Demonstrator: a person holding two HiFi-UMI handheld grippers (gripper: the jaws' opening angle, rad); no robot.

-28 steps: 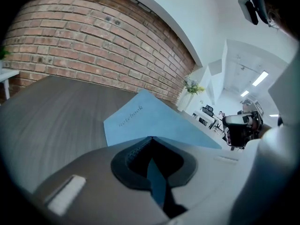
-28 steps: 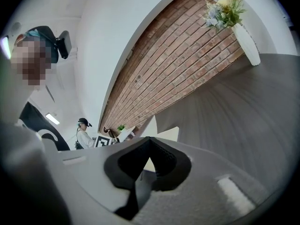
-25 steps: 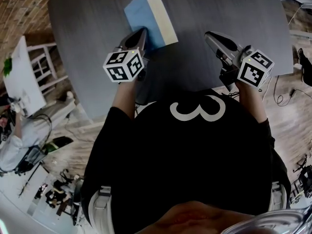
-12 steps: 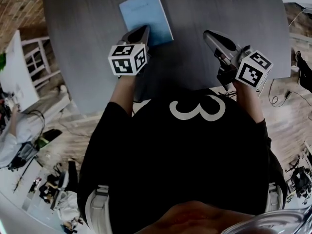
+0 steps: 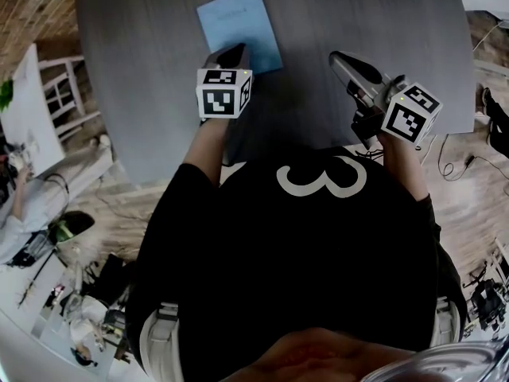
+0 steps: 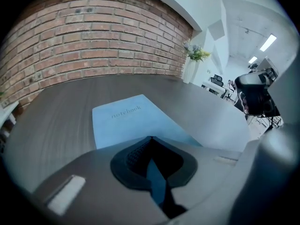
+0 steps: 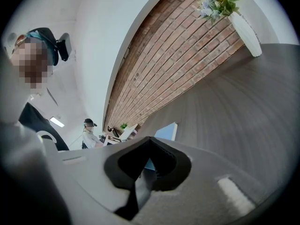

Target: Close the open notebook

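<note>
Now the notebook (image 5: 237, 24) lay shut, blue cover up, pages no longer showing; my left gripper (image 5: 233, 52) and right gripper (image 5: 337, 57) pressed together, empty, so the task looked done.

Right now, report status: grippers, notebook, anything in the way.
Left gripper shut, empty, at the near edge of the notebook. Right gripper shut, empty, off to the side over the table. Notebook closed, flat, blue cover up. Nothing blocking.
</note>
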